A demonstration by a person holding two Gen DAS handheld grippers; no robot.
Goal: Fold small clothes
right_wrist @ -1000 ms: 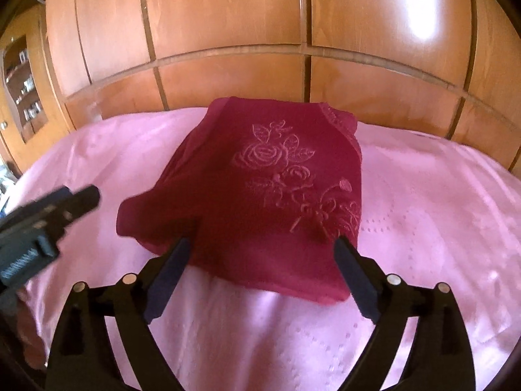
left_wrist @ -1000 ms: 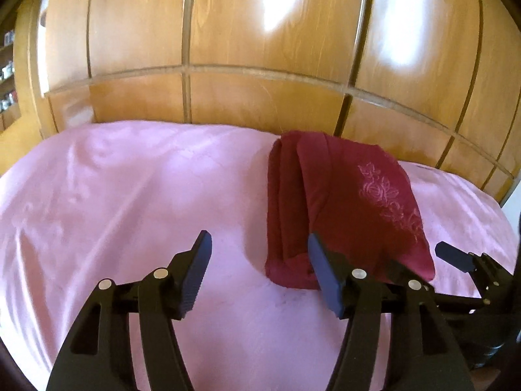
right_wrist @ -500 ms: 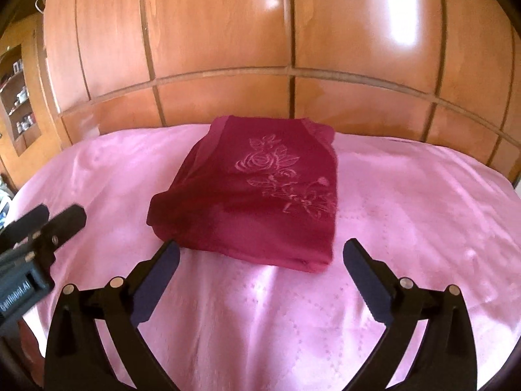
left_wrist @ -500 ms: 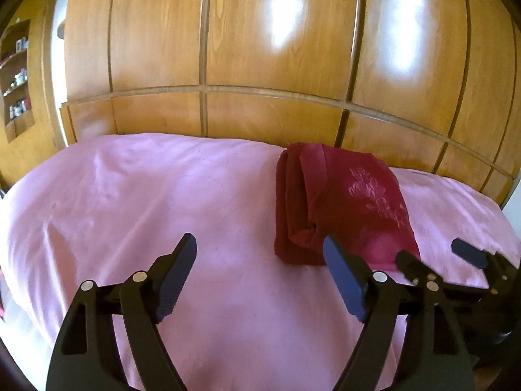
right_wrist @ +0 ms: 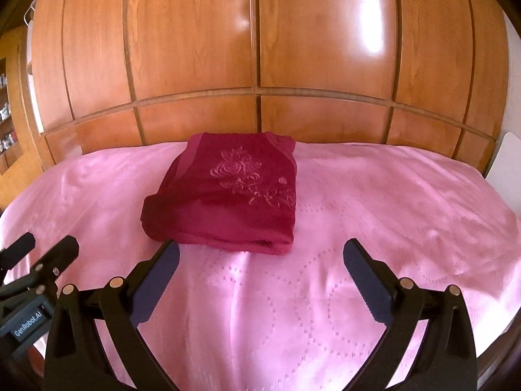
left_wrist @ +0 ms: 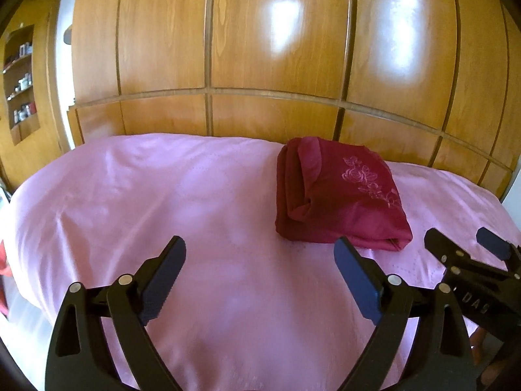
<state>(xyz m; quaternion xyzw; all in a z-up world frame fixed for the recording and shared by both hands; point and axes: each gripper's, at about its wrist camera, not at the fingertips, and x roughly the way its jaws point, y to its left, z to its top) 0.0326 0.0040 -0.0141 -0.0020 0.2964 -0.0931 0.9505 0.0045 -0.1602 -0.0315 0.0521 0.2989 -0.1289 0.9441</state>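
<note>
A dark red garment with embroidered roses (left_wrist: 338,195) lies folded in a neat rectangle on the pink bedspread (left_wrist: 162,202). It also shows in the right wrist view (right_wrist: 228,195), toward the far side of the bed. My left gripper (left_wrist: 260,257) is open and empty, above the bedspread, with the garment ahead and to its right. My right gripper (right_wrist: 260,260) is open and empty, just short of the garment's near edge. Each gripper shows at the edge of the other's view: the right gripper (left_wrist: 465,247) and the left gripper (right_wrist: 42,247).
A wooden panelled wall (left_wrist: 260,49) rises right behind the bed. Wooden shelves with small items (left_wrist: 21,75) stand at the far left. The bed's near edge drops off at the lower left (left_wrist: 19,312). A white panel (right_wrist: 504,153) stands at the far right.
Both grippers have drawn back from the folded garment and lifted; it looks smaller and farther away. The garment lies still. Both grippers stay open.
</note>
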